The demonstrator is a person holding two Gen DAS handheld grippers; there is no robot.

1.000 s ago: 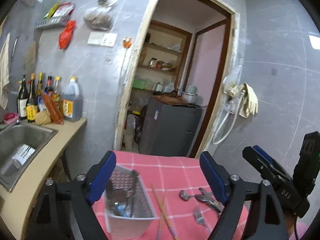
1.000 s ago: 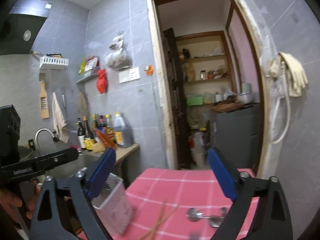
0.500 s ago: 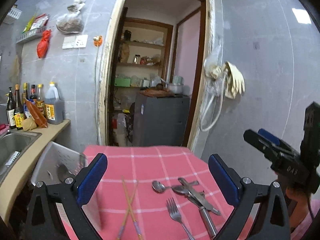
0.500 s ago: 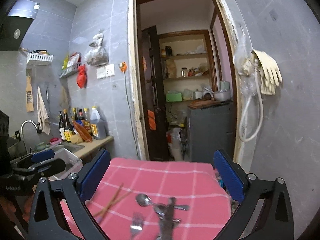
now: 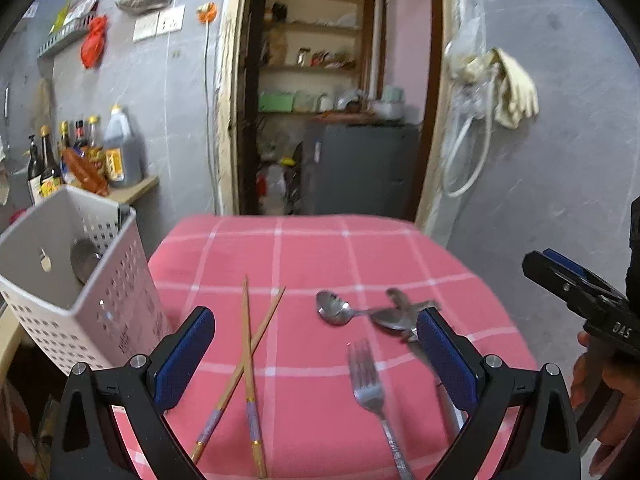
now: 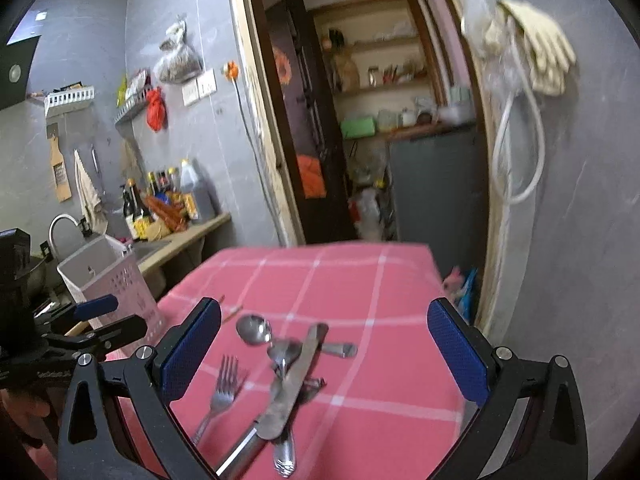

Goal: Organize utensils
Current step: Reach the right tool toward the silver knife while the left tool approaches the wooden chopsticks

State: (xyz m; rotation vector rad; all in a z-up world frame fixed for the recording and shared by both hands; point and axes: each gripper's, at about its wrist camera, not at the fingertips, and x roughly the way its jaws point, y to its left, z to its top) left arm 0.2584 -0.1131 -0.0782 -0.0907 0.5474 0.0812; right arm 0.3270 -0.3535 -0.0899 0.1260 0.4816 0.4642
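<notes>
Both the left claw [image 5: 316, 354] and the right claw [image 6: 324, 350] are spread and carry nothing. Nearest on the pink checked counter [image 5: 312, 248] lie a steel fork [image 5: 370, 392], a flat knife [image 6: 294, 376] and two crossed wooden chopsticks [image 5: 250, 344], then spoons [image 5: 334, 310]; these remain unsorted. At far left, the white perforated plastic basket [image 5: 100, 312] already holds one metal spoon-like piece.

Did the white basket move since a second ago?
Cannot tell. The basket slid from center to the left edge of the left wrist view, but the doorway shifted too, so the camera itself turned.
</notes>
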